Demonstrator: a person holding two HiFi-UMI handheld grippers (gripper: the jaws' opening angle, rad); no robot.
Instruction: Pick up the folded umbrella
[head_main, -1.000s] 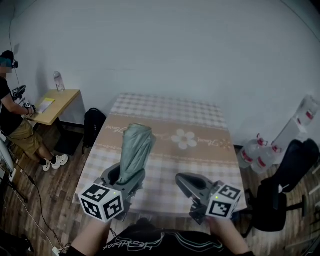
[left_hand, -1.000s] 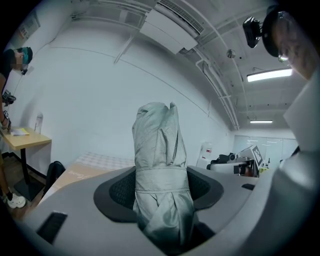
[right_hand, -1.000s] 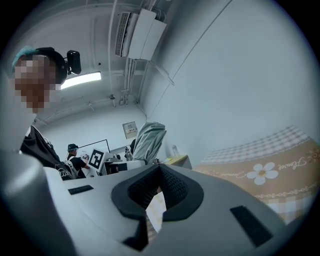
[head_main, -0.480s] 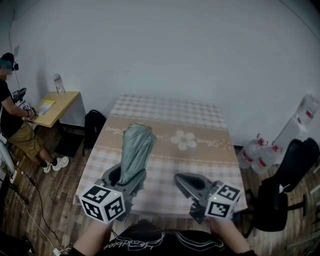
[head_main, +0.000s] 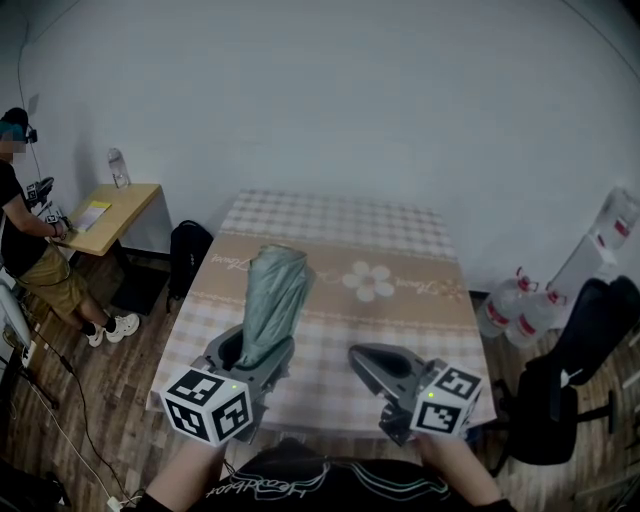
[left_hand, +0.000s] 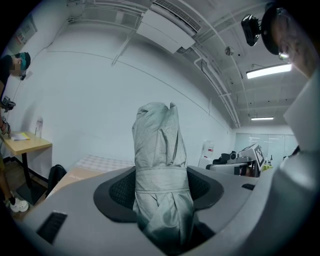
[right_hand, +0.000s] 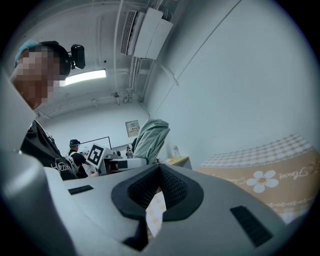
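Same spot: creased fabric umbrella (head_main: 272, 300), left gripper (head_main: 252, 352)

Umbrella (head_main: 272, 295) btm end hidden in left gripper (head_main: 250, 347) fingers (head_main: 222, 350); person (head_main: 22, 230) by side desk (head_main: 115, 205) cut off at L edge.

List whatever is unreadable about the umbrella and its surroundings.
- Handle end of the folded umbrella: head view, hidden inside the left claw; left gripper view, it drops below the jaws.
- Script on the tablecloth: head view, too small.
- Black chair: head view, cut by the right edge.
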